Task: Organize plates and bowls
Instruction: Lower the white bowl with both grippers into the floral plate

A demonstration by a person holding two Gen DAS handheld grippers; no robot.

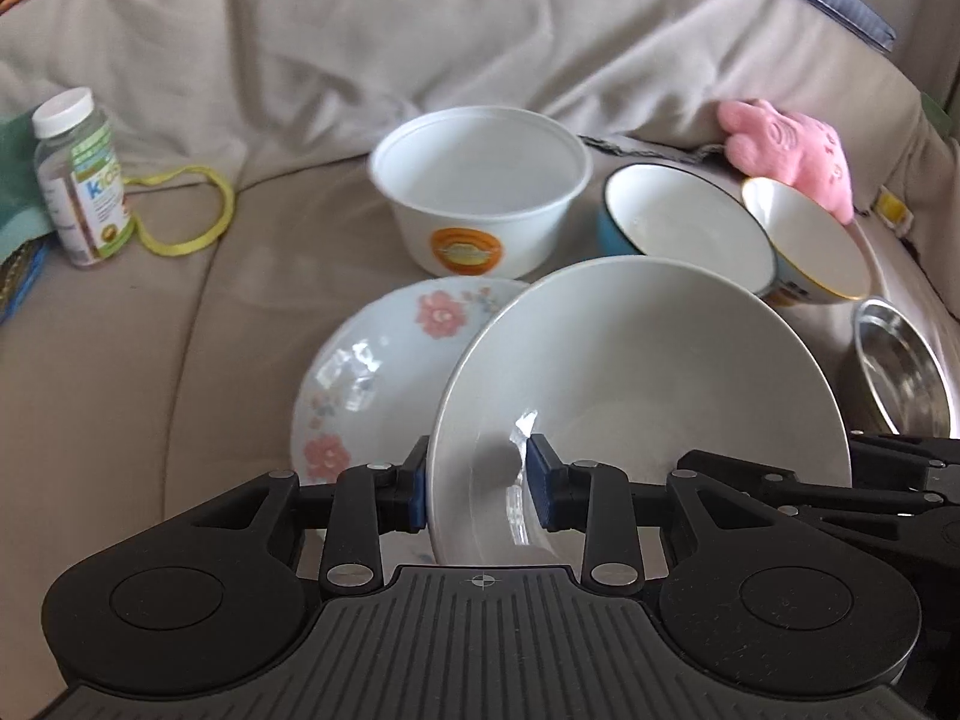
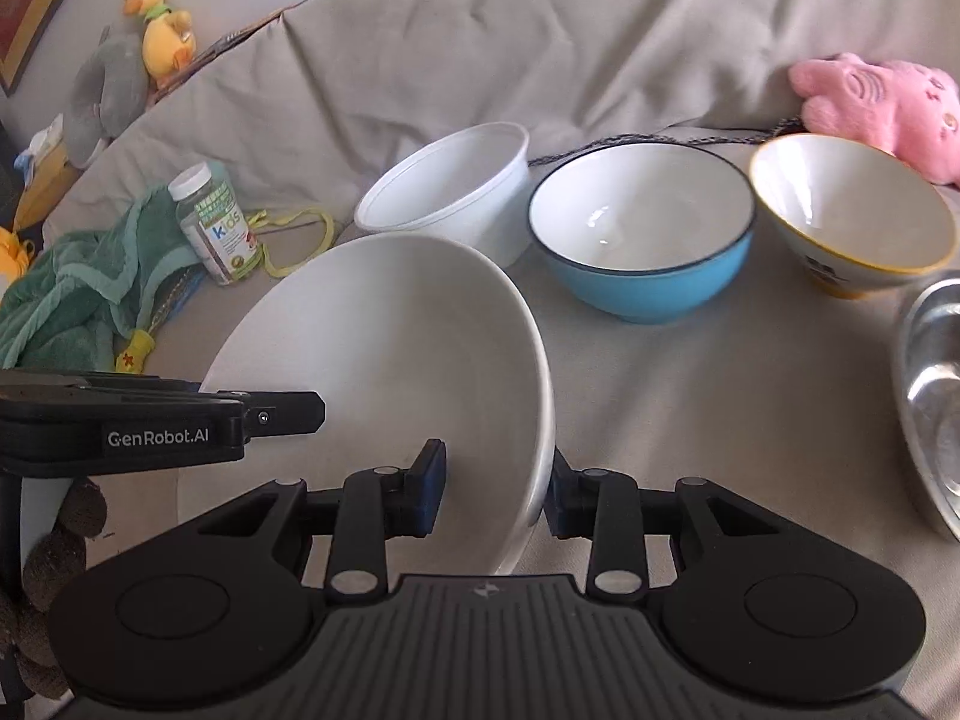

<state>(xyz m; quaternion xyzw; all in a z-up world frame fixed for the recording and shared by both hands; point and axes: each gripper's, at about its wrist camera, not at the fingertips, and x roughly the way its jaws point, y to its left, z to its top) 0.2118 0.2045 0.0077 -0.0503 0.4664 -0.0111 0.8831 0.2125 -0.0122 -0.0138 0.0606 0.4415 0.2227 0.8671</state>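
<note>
A plain white plate [image 1: 648, 372] is tilted up over the beige couch seat; it also shows in the right wrist view [image 2: 384, 360]. My left gripper [image 1: 477, 489] is shut on its left rim. My right gripper [image 2: 495, 492] straddles its right rim with a visible gap at the left pad, so it is open. A floral plate [image 1: 384, 360] lies under and left of it. Behind stand a white plastic tub [image 1: 480, 186], a blue bowl [image 2: 642, 228] and a yellow-rimmed bowl [image 2: 852, 216].
A steel bowl [image 2: 930, 396] sits at the right. A vitamin bottle [image 1: 81, 180], a yellow cord [image 1: 192, 222] and a green towel [image 2: 72, 294] lie at the left. A pink plush [image 2: 882, 102] rests against the back cushion [image 2: 540, 30].
</note>
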